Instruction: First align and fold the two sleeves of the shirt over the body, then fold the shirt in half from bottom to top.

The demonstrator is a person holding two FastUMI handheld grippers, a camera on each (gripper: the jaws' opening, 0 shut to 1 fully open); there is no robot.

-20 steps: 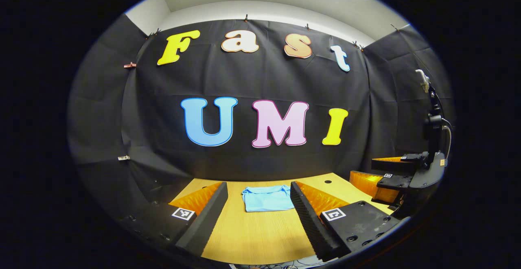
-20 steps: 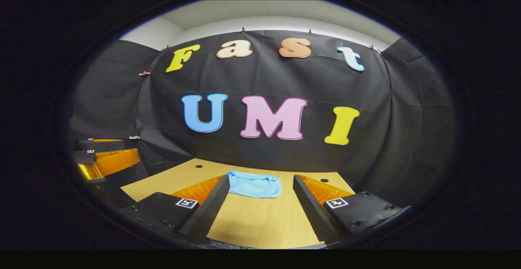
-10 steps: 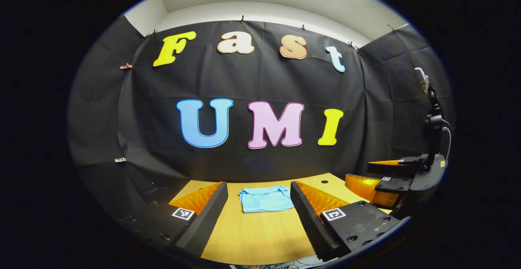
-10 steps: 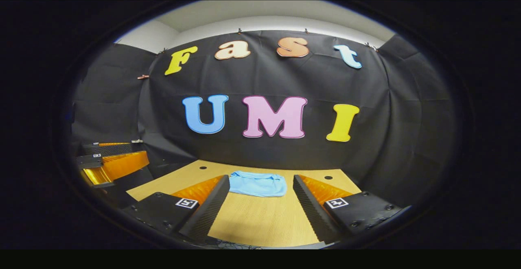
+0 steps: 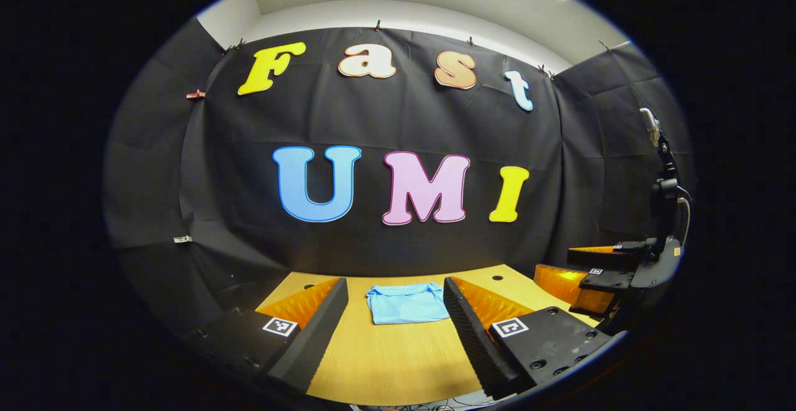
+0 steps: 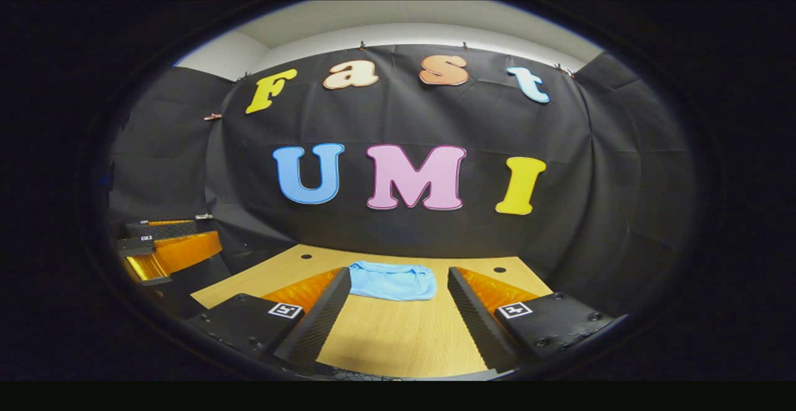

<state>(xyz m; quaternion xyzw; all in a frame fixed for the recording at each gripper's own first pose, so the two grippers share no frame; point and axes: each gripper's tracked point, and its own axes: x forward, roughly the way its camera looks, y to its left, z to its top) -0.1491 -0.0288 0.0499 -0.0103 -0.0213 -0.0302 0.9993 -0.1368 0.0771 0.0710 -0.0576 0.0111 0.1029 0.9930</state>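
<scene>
Light blue shirt [image 5: 407, 303], folded into a compact rectangle, flat on pale wooden surface [image 5: 398, 361] toward its far edge, close under black cloth wall. Seen in left gripper view between the two spread fingers of left hand-held gripper [image 5: 393, 318]: wide apart, nothing held, well short of the cloth. Same light blue shirt [image 6: 392, 280] in right gripper view, again framed by the parted fingers of right hand-held gripper [image 6: 393, 302], likewise wide apart and gripping nothing, no contact with fabric. Both raised above pale wooden surface [image 6: 398, 342], pointed toward the back wall. Right hand-held gripper [image 5: 606, 277] also visible at far right edge of left gripper view, off to the side of the shirt, fingers spread. Left hand-held gripper [image 6: 165, 252] visible at left edge of right gripper view, fingers spread too. Two small dark round holes [image 6: 495, 270] in the wood near the far corners, beside the shirt but apart from it.
</scene>
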